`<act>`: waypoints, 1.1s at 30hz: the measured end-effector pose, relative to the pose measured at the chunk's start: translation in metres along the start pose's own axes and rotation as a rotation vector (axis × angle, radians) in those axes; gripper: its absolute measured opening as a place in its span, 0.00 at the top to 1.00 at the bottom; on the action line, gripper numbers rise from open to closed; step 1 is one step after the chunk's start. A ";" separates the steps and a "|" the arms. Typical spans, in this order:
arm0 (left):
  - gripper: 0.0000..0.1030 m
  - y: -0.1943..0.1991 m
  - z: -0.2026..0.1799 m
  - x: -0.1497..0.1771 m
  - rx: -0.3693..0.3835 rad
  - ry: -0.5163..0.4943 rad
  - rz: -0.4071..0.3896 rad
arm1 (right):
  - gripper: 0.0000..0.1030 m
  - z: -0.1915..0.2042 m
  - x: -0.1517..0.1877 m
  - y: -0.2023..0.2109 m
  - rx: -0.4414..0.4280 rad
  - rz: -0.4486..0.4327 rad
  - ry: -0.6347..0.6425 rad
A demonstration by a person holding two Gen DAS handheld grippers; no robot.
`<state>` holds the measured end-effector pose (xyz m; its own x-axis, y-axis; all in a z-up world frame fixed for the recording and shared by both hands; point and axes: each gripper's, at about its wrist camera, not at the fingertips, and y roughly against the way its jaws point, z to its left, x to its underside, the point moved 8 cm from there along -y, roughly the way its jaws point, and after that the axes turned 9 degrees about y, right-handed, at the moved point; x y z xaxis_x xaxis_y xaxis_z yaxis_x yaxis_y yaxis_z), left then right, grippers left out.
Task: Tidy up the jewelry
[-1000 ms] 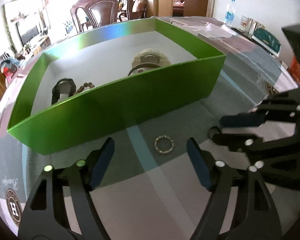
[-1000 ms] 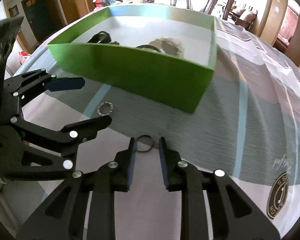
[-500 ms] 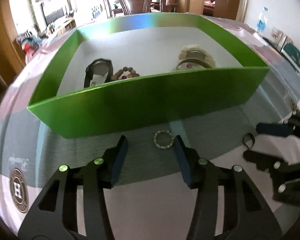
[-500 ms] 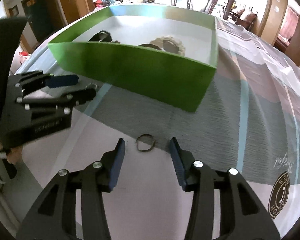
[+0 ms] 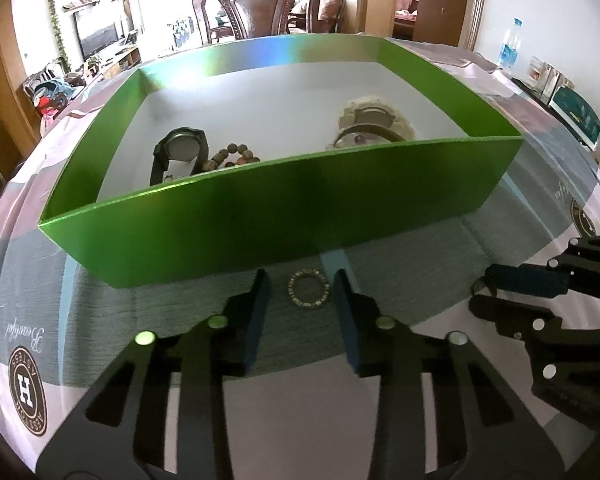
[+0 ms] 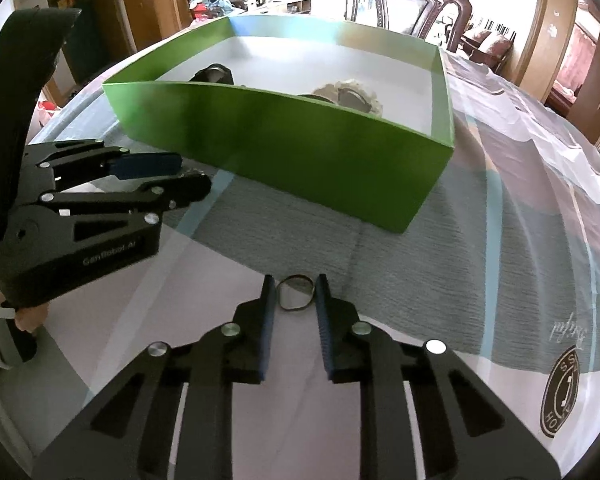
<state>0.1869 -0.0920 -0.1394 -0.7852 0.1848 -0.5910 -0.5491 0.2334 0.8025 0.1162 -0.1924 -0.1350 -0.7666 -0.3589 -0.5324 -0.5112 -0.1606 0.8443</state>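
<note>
A green box (image 5: 284, 216) with a white floor stands on the tablecloth; it also shows in the right wrist view (image 6: 300, 148). Inside lie a black watch (image 5: 180, 150), a wooden bead bracelet (image 5: 232, 156) and a second watch on a beige pad (image 5: 370, 124). A small beaded ring (image 5: 308, 290) lies on the cloth between the fingers of my left gripper (image 5: 302, 284), with gaps on both sides. My right gripper (image 6: 296, 292) has its pads against a thin dark ring (image 6: 296, 292) on the cloth.
The cloth has round brown logos (image 5: 28, 386) (image 6: 562, 394). A wooden chair (image 5: 256, 12) stands behind the table. A water bottle (image 5: 508, 46) and boxes (image 5: 576, 114) sit at the far right. The left gripper shows in the right wrist view (image 6: 100, 196).
My left gripper moved up to the beaded ring and narrowed around it. My right gripper opened half a second ago and has now closed back onto the thin ring.
</note>
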 end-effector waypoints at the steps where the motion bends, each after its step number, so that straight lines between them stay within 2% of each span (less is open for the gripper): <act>1: 0.79 0.000 0.001 0.000 0.001 0.004 0.001 | 0.80 0.001 0.000 0.000 0.000 -0.001 0.002; 8: 0.80 0.005 0.002 0.003 -0.042 -0.009 0.020 | 0.80 0.002 -0.001 0.000 -0.006 -0.005 -0.008; 15: 0.79 0.012 -0.009 0.014 -0.037 -0.042 0.040 | 0.80 0.006 -0.003 -0.001 -0.012 -0.020 -0.008; 18: 0.78 0.012 -0.008 0.014 -0.031 -0.027 0.047 | 0.74 0.002 -0.006 0.002 -0.012 -0.040 -0.020; 20: 0.72 0.012 -0.004 0.014 -0.032 -0.018 0.050 | 0.66 0.001 -0.007 0.005 -0.016 -0.050 -0.024; 24: 0.62 0.013 -0.004 0.015 -0.032 -0.025 0.048 | 0.66 0.005 -0.005 0.004 -0.008 -0.030 -0.006; 28: 0.59 0.013 -0.006 0.016 -0.032 -0.033 0.046 | 0.66 0.007 -0.001 -0.001 -0.001 -0.008 -0.001; 33: 0.60 0.012 -0.006 0.015 -0.030 -0.033 0.042 | 0.66 0.005 0.000 -0.002 0.008 -0.008 -0.011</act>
<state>0.1664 -0.0925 -0.1385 -0.7980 0.2254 -0.5590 -0.5249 0.1958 0.8283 0.1153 -0.1876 -0.1366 -0.7669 -0.3471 -0.5398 -0.5204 -0.1557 0.8396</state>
